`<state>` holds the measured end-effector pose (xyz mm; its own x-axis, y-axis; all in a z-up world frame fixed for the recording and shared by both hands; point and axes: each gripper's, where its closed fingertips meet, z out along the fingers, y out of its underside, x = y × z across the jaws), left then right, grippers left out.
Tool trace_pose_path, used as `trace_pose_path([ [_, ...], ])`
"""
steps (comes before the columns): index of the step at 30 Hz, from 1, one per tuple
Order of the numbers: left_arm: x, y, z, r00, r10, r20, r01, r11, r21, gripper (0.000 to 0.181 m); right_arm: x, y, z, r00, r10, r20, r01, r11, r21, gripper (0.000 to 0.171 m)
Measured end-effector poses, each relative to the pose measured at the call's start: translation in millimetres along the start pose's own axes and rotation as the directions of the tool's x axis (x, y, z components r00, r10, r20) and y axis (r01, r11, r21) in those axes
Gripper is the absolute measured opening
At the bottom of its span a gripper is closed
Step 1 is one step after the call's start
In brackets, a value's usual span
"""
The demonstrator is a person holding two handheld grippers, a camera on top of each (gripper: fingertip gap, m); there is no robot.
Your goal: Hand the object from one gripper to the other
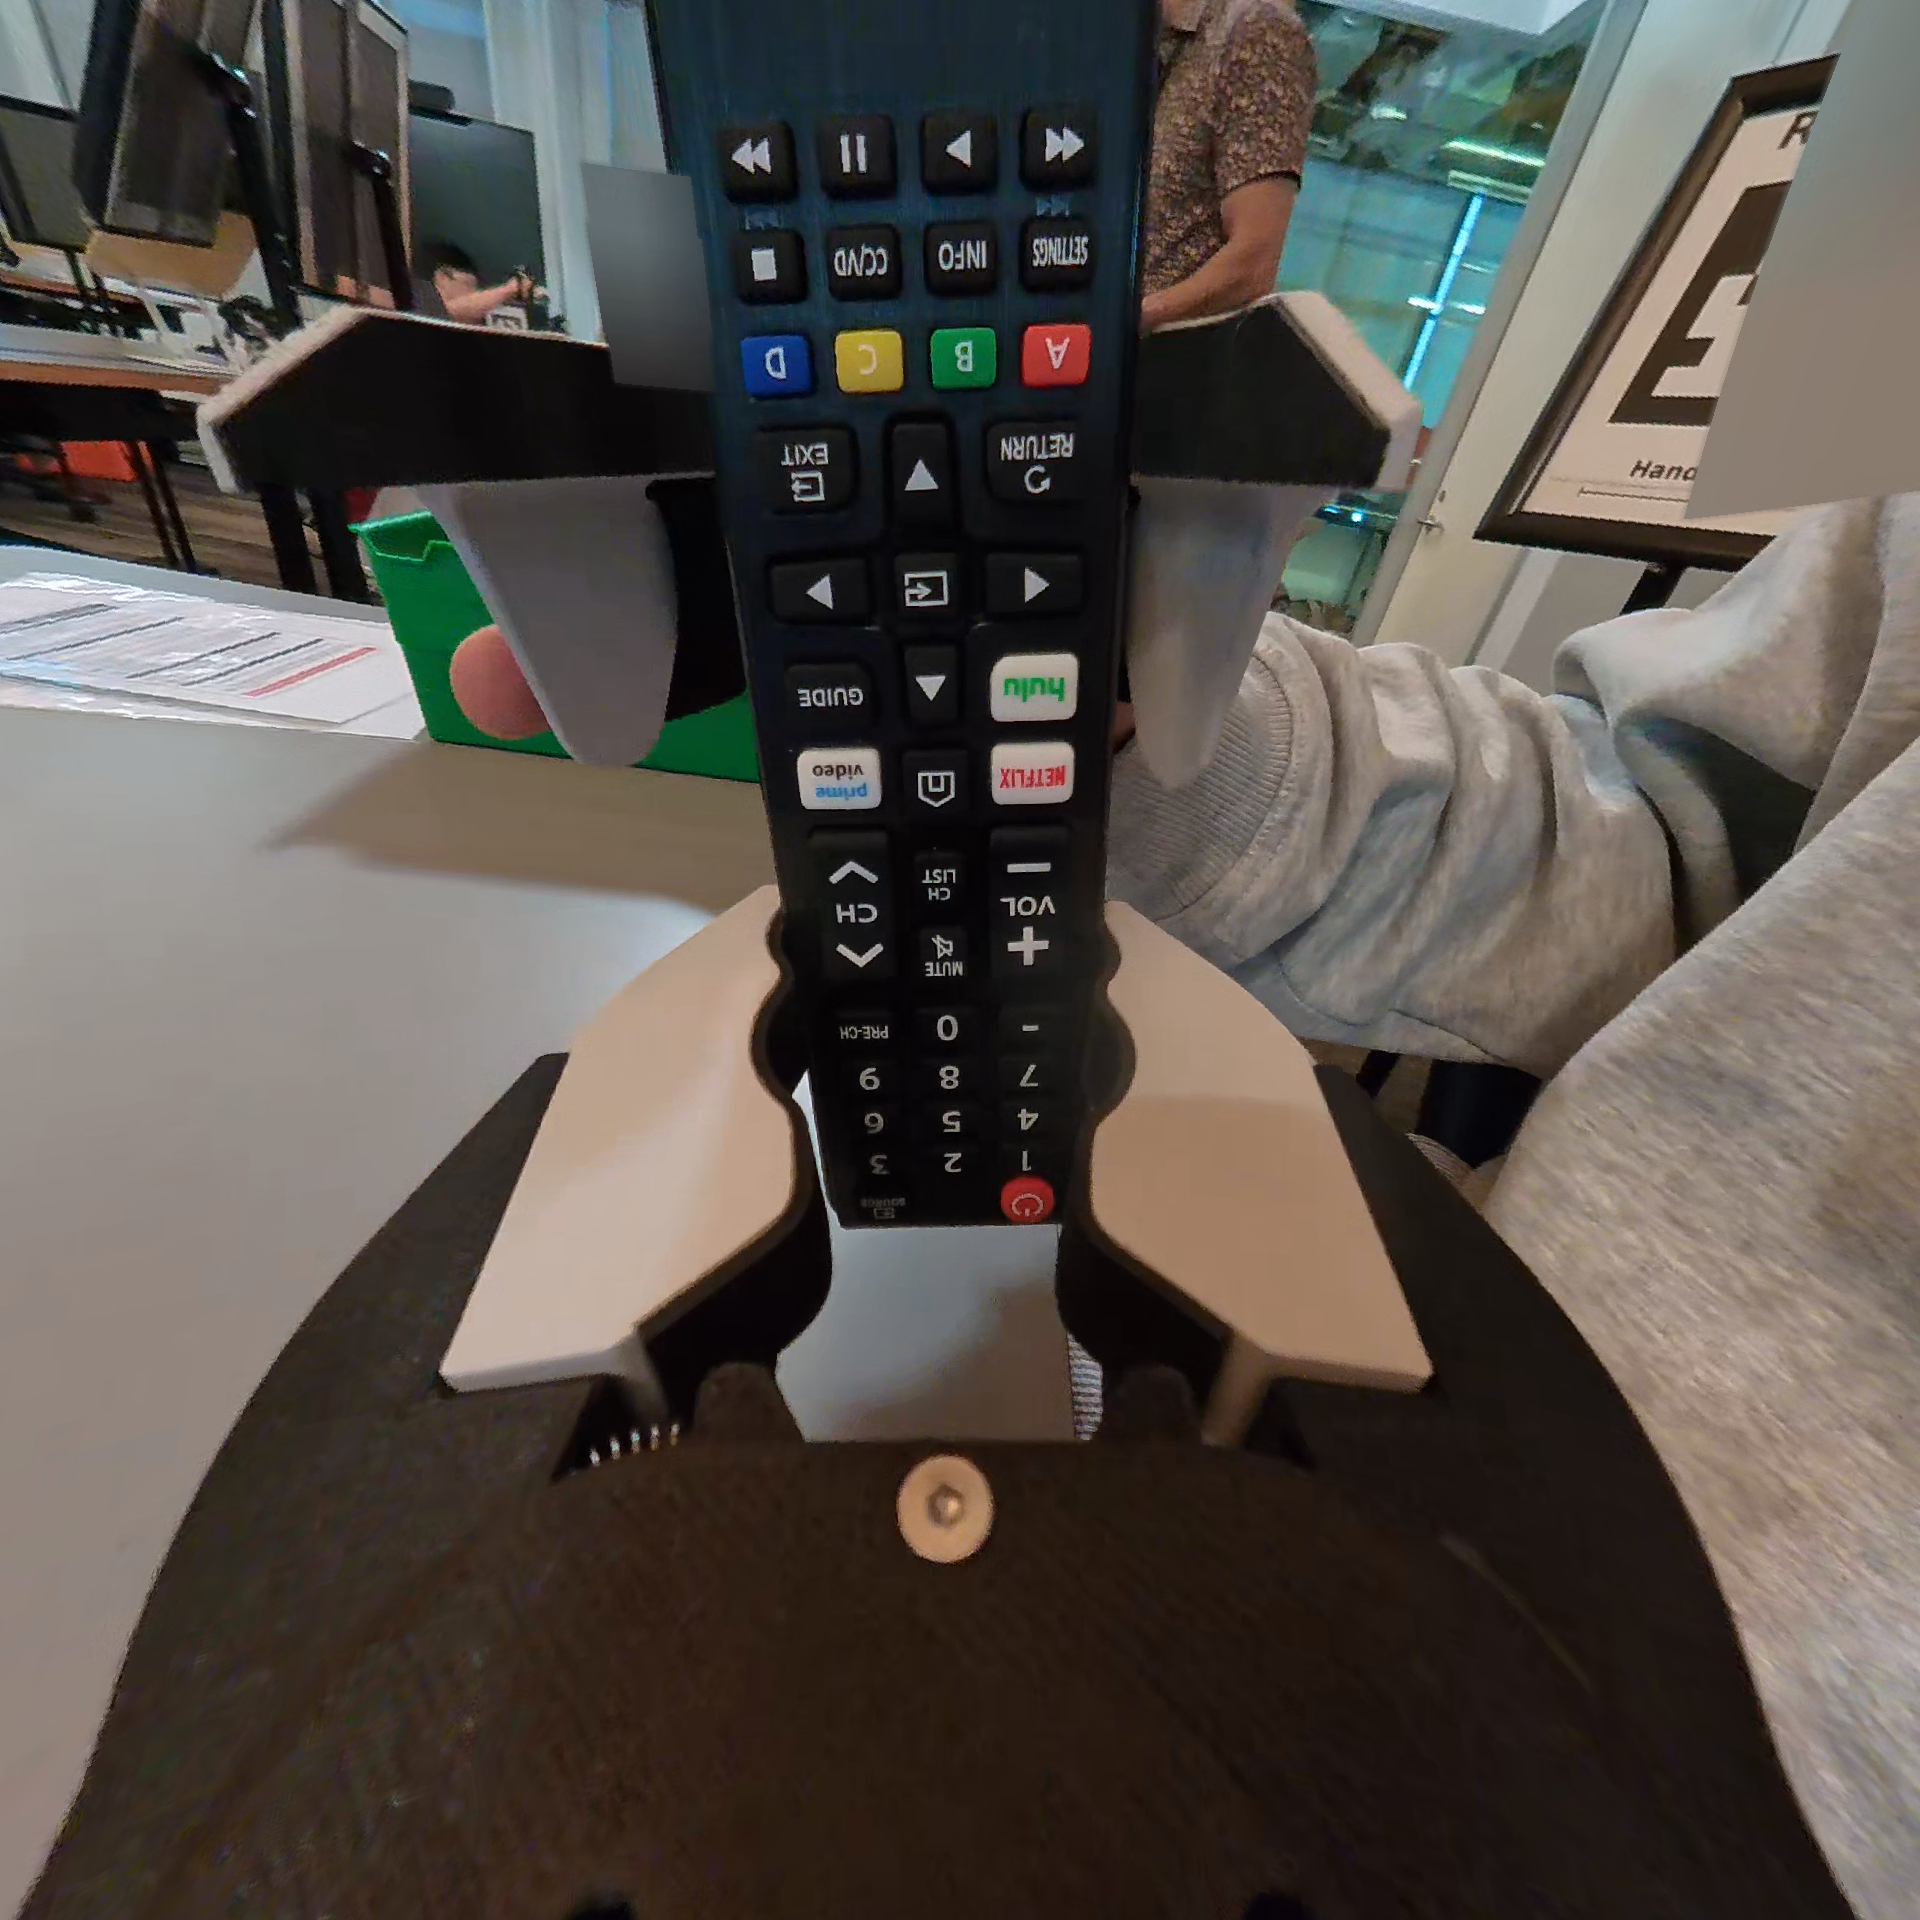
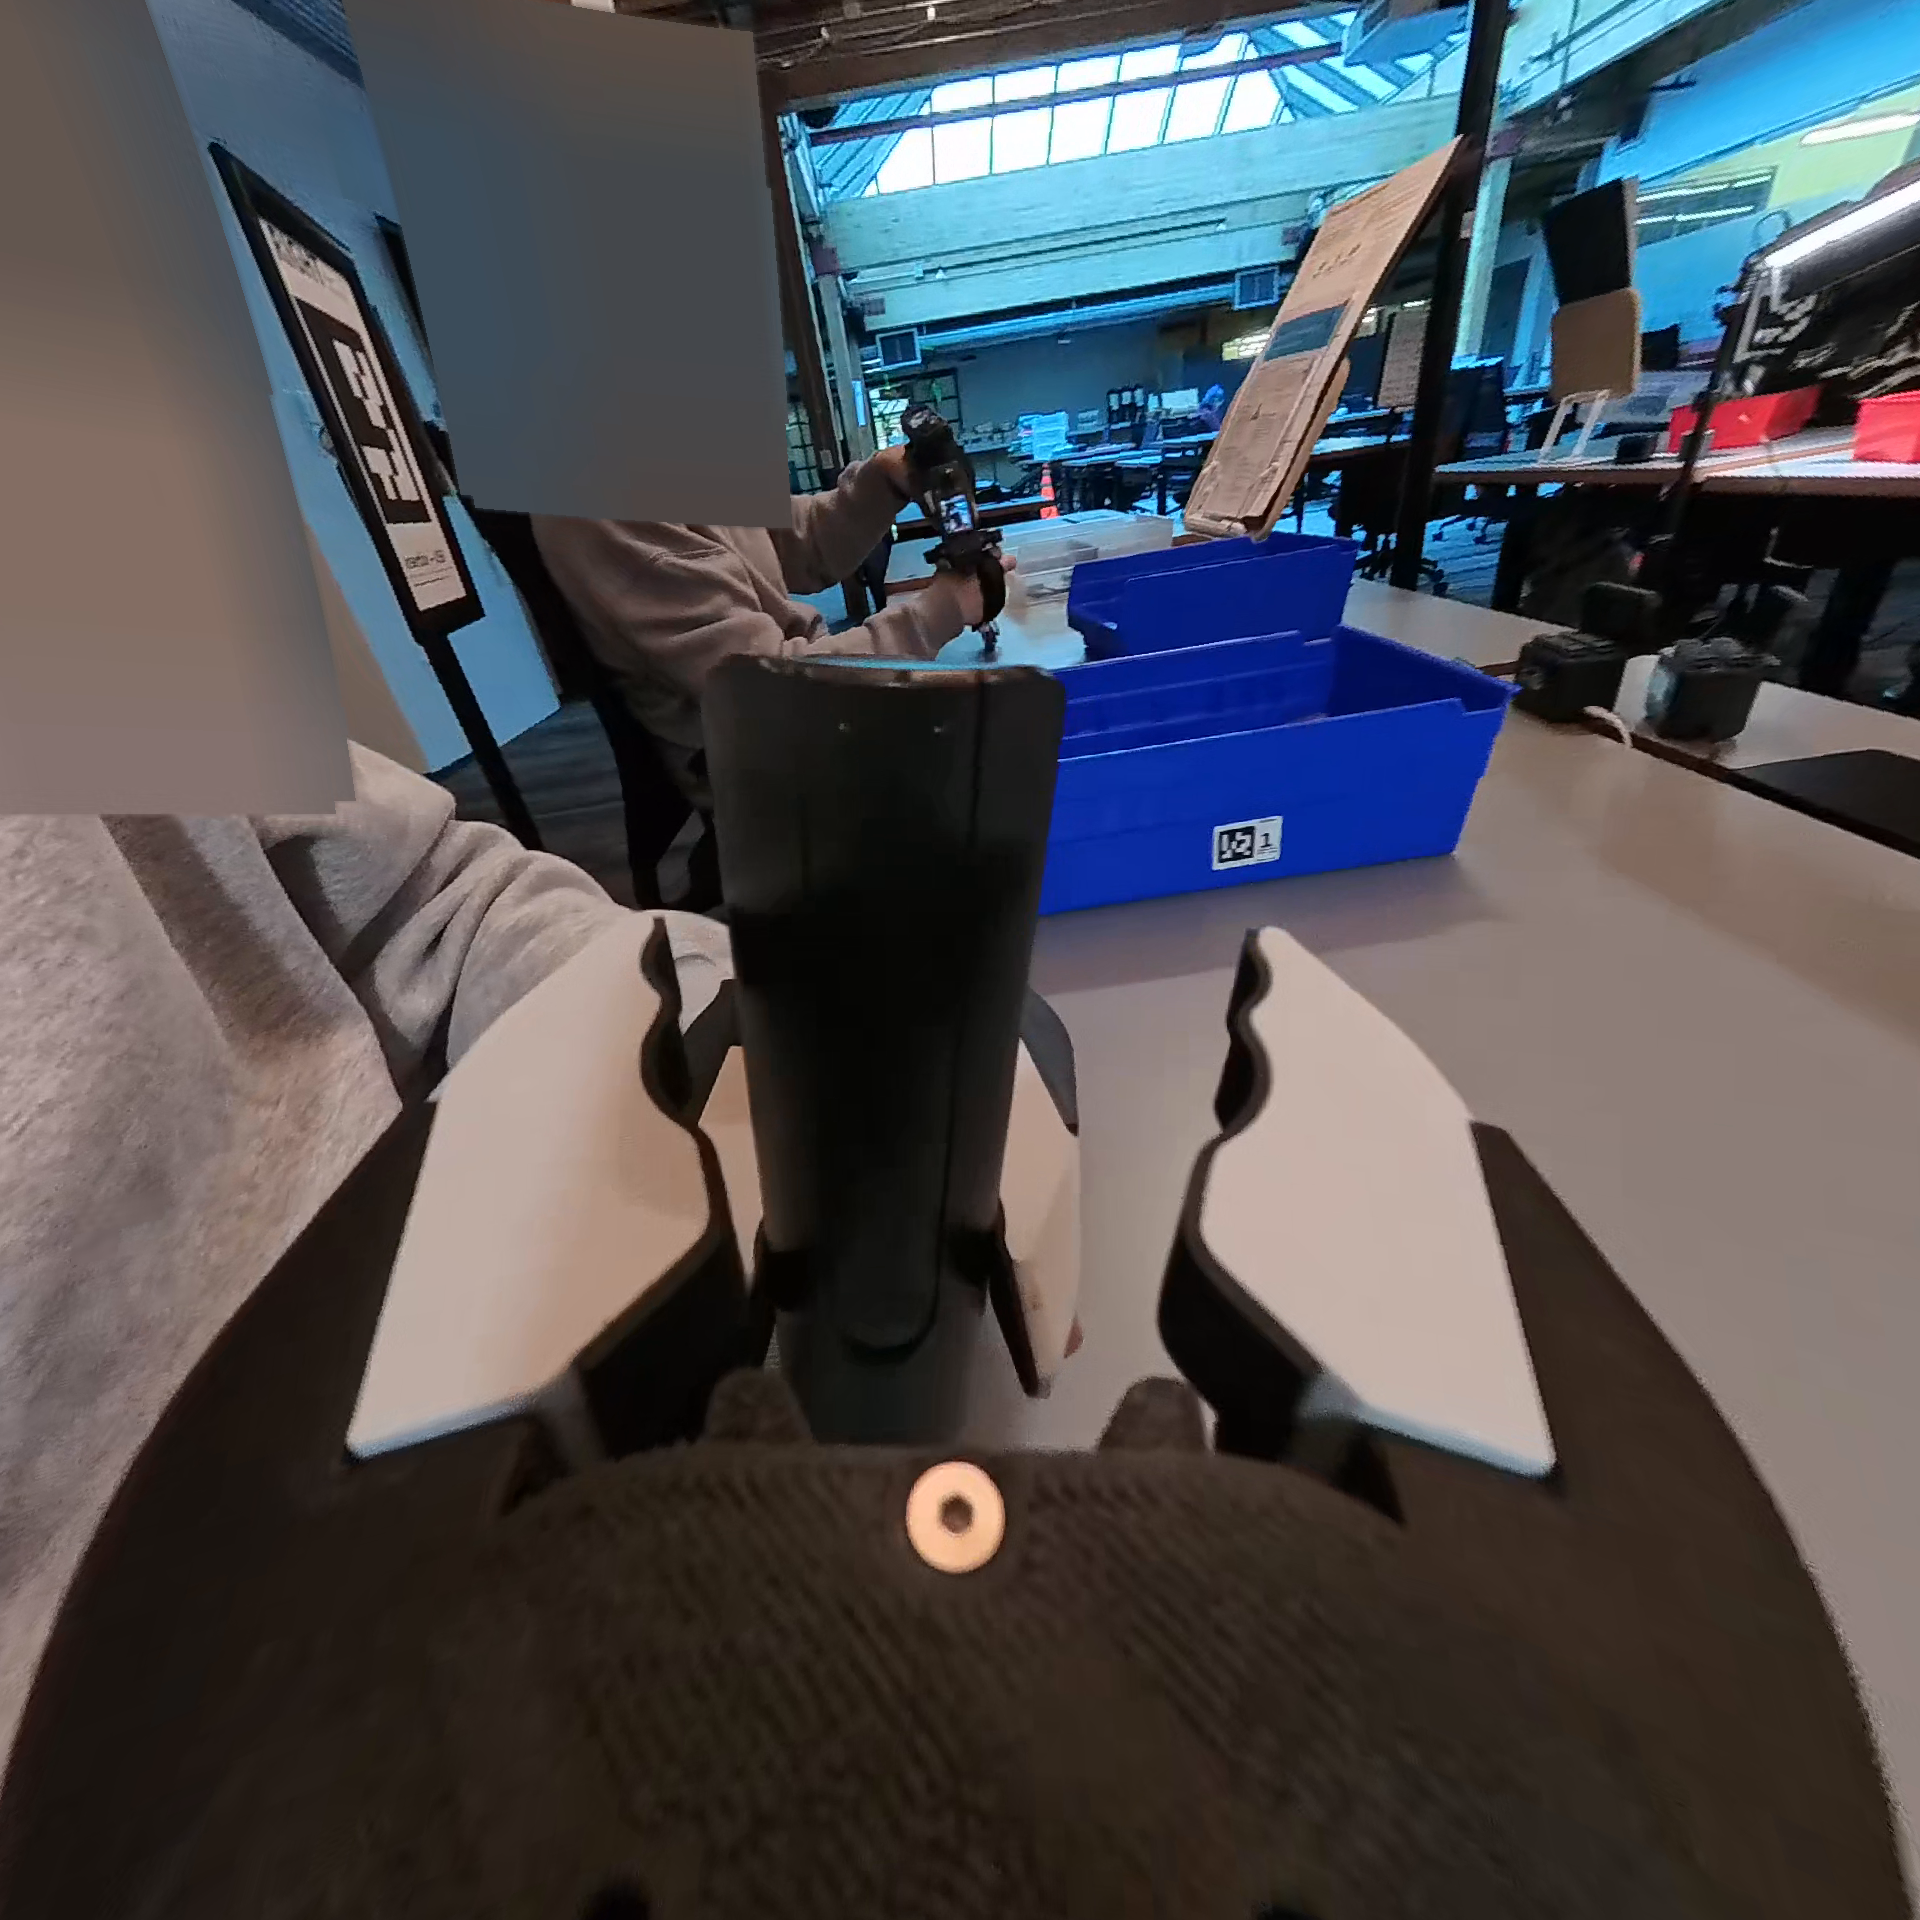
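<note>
A black remote control (image 1: 925, 582) with coloured buttons is held in the air, buttons facing the left wrist camera. My left gripper (image 1: 940, 935) is shut on its number-pad end. In the right wrist view I see the remote's plain black back (image 2: 883, 935) standing between the fingers of my right gripper (image 2: 951, 997). The right jaws are wide open, with the remote close to the left finger and a clear gap to the right finger. The right gripper's fingers (image 1: 582, 623) flank the remote's middle in the left wrist view. The left gripper's fingers (image 2: 1044, 1226) show behind the remote.
A pale table (image 1: 260, 935) lies below, with papers (image 1: 177, 644) and a green bin (image 1: 416, 613) at the left. Blue bins (image 2: 1247, 769) stand on the table (image 2: 1558, 1039) ahead of the right gripper. A grey sleeve (image 1: 1455, 831) is close by. A person (image 2: 707, 603) sits behind. One gripper's finger ends stand about 8 cm off the other's.
</note>
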<state>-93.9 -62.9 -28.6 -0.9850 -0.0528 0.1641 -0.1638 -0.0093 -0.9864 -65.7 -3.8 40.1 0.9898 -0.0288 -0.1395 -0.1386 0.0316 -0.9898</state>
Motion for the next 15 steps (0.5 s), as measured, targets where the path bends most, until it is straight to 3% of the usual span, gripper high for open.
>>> trace_pose_path([
  [7, 5, 3, 3, 1.000, 0.000, -0.017, 0.000, 1.000, -0.017, 0.049, -10, 7, 2, 0.998, -0.005, 0.067, 0.007, 0.999, -0.034, 0.076],
  [10, 5, 2, 3, 1.000, -0.018, -0.020, 0.018, 1.000, -0.007, 0.049, -17, 6, 1, 0.995, -0.016, 0.102, 0.020, 0.999, -0.039, 0.052],
  [15, 5, 2, 3, 1.000, -0.018, -0.015, 0.018, 1.000, -0.011, 0.049, -17, 6, 2, 0.995, -0.003, 0.098, 0.008, 0.999, -0.050, 0.052],
])
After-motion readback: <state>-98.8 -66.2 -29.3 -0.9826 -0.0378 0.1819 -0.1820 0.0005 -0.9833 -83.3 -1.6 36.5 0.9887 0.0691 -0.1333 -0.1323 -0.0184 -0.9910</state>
